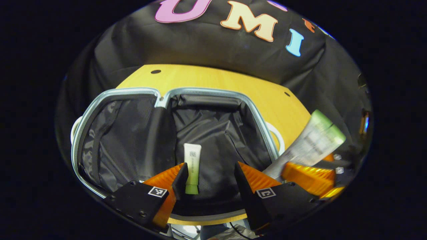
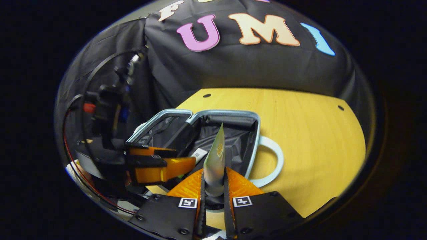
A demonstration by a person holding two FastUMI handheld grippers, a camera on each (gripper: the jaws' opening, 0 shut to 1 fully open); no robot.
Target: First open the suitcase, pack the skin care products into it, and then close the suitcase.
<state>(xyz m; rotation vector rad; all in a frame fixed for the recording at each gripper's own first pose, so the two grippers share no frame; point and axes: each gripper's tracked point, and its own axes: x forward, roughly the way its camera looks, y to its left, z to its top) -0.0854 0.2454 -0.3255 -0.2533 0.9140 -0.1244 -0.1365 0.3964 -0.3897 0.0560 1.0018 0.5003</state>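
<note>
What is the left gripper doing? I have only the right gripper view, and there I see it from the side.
Observer: In the left gripper view, the left gripper is open, with its fingers apart over the open suitcase.
Operator: Is something between the fingers?
Observer: Yes. A white tube with a green cap lies on the lining, close by one finger. I cannot tell whether they touch.
Operator: And the tube that my right gripper holds?
Observer: The right gripper is shut on the translucent tube. In the left gripper view the far end of that tube is green.
</note>
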